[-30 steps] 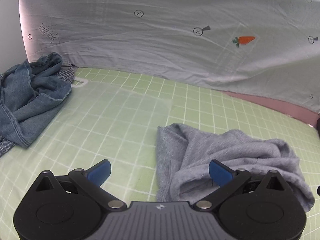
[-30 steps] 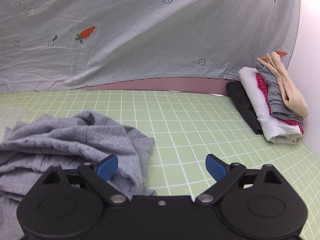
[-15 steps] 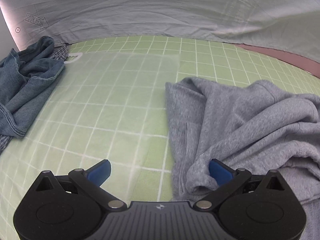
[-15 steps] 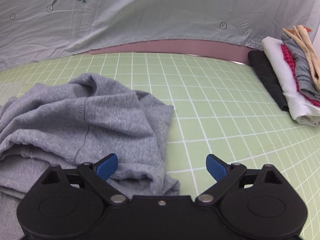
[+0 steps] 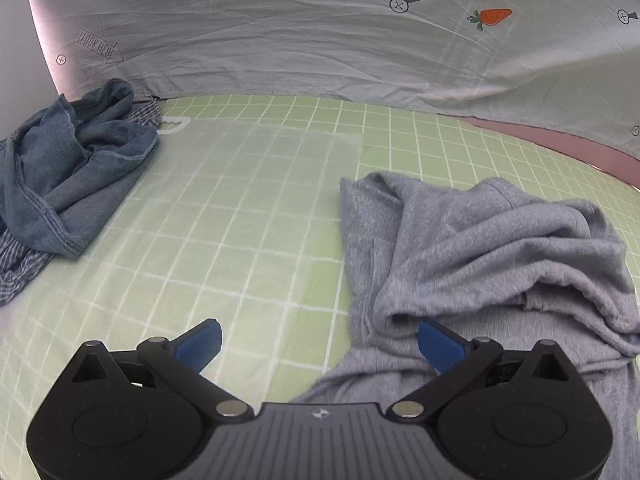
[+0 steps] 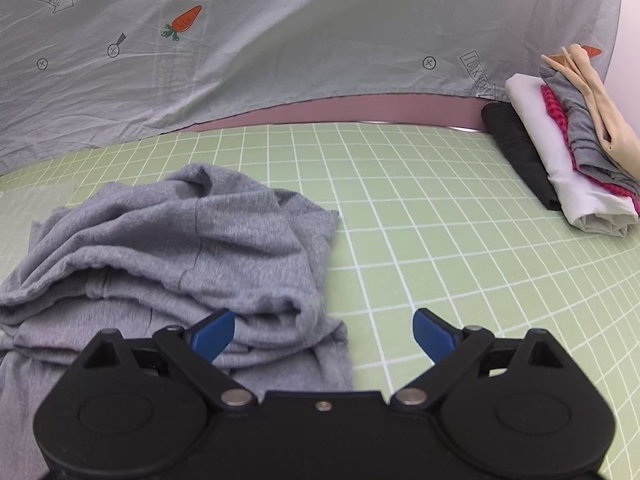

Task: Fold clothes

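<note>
The left gripper (image 5: 318,344) stands with its blue fingers spread wide and holding nothing; its right finger (image 5: 438,344) sits at the near left edge of the crumpled grey garment (image 5: 480,248), while the other finger hangs over the bare green grid mat (image 5: 248,216); the right gripper (image 6: 324,332) is likewise spread wide and empty, its left finger (image 6: 214,334) over the garment's near right folds (image 6: 180,248), the other over the mat (image 6: 440,220); the garment lies bunched in the middle of the mat, between the two grippers; further back on the left lies a heap of blue denim clothes (image 5: 68,168); at the far right sits a stack of folded clothes (image 6: 568,148); behind everything hangs a pale sheet printed with carrots (image 5: 320,40).
</note>
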{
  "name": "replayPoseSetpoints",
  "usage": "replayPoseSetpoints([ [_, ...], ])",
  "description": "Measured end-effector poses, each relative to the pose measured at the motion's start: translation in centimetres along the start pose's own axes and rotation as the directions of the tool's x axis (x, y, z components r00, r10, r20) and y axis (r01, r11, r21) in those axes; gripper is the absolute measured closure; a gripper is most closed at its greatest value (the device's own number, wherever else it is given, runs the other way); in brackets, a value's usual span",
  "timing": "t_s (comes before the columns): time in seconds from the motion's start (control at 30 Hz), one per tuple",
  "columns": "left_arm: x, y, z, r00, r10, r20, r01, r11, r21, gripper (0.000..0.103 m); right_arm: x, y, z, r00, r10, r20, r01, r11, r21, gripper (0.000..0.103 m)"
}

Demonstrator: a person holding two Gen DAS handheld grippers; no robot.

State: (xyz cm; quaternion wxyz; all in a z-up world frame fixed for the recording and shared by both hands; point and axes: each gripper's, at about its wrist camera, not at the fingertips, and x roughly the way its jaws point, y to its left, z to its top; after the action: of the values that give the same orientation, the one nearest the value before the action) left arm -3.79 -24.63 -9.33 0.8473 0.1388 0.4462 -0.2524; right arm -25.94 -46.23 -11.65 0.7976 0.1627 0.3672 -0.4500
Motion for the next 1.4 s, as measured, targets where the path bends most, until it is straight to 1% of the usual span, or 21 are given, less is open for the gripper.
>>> replayPoseSetpoints([
  [0.17, -0.6, 1.2, -3.8, 0.997, -0.001, -0.084, 0.000, 1.000, -0.014, 0.000, -1.5, -0.7, -3.3, 0.997, 0.025, -0.073, -0.023, 0.999, 0.025, 0.006],
  [0.37, -1.1, 1.9, -8.1, 0.985, 0.006, -0.175, -0.009, 1.000, -0.015, 0.000, -3.0, -1.6, -7.5, 0.985, 0.045, -0.166, -0.036, 0.998, 0.057, 0.006],
  [0.5, -1.6, 2.2, -10.5, 0.976, 0.000, -0.216, -0.003, 1.000, -0.014, 0.000, -3.8, -1.9, -9.9, 0.972, 0.078, -0.221, -0.063, 0.995, 0.073, 0.006],
  [0.6, -2.0, 2.4, -11.9, 0.972, -0.003, -0.235, 0.000, 1.000, -0.016, 0.000, -4.3, -1.9, -11.2, 0.964, 0.105, -0.245, -0.087, 0.993, 0.083, 0.006],
  [0.73, -2.7, 2.6, -13.2, 0.969, -0.012, -0.245, 0.005, 1.000, -0.029, 0.000, -5.1, -1.6, -12.1, 0.962, 0.112, -0.250, -0.100, 0.993, 0.059, 0.006],
  [0.97, -3.6, 2.8, -14.6, 0.968, -0.036, -0.248, 0.025, 0.999, -0.046, 0.000, -6.0, -1.0, -12.8, 0.959, 0.119, -0.256, -0.116, 0.993, 0.029, 0.006],
  [1.07, -3.8, 2.6, -15.0, 0.967, -0.051, -0.251, 0.043, 0.998, -0.037, 0.000, -6.2, -0.8, -13.0, 0.959, 0.118, -0.259, -0.118, 0.993, 0.016, 0.006],
  [1.23, -4.1, 2.1, -15.5, 0.966, -0.066, -0.249, 0.069, 0.998, 0.003, 0.002, -6.3, -0.8, -13.2, 0.959, 0.117, -0.257, -0.116, 0.993, 0.018, 0.004],
  [1.3, -4.3, 2.0, -15.6, 0.967, -0.069, -0.244, 0.075, 0.997, 0.017, 0.004, -6.3, -0.7, -13.3, 0.959, 0.116, -0.257, -0.115, 0.993, 0.017, 0.004],
  [1.4, -4.6, 1.8, -15.6, 0.969, -0.081, -0.234, 0.092, 0.995, 0.038, 0.011, -6.3, -0.7, -13.3, 0.959, 0.117, -0.259, -0.116, 0.993, 0.019, 0.004],
])
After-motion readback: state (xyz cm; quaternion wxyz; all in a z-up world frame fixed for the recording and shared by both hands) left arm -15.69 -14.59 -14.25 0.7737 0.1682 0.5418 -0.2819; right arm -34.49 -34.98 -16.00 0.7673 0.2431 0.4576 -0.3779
